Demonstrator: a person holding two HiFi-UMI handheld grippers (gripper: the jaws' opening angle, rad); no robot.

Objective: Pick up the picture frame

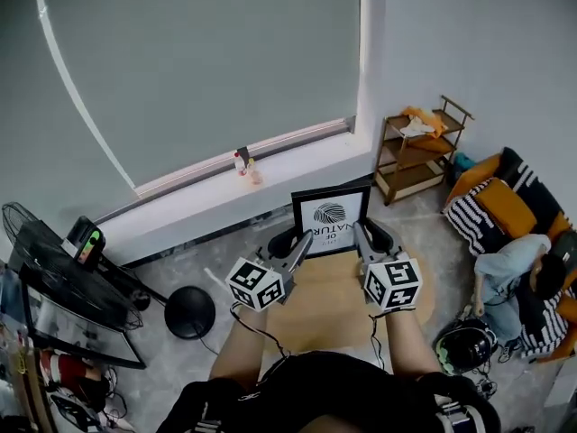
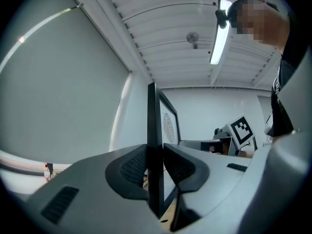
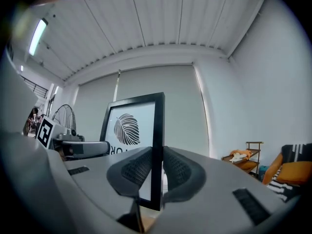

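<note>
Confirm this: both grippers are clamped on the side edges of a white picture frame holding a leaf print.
Not quite. The picture frame is black, not white; the head view shows it. The left gripper and right gripper are clamped on its side edges, and it holds a leaf print.

A small table (image 1: 325,307) with a pale wooden top stands on a grey floor (image 1: 180,264). On the floor, seen from the table, a black round base (image 1: 189,312) sits at 9 o'clock, with a dark rack (image 1: 63,287) further out. A wooden shelf (image 1: 416,156) carrying orange and white cloth stands at 1 o'clock, a striped sofa (image 1: 509,207) at 2 o'clock and a dark helmet (image 1: 466,345) at 4 o'clock. At 11 o'clock a white ledge (image 1: 297,156) along the wall holds two small bottles (image 1: 245,166).
</note>
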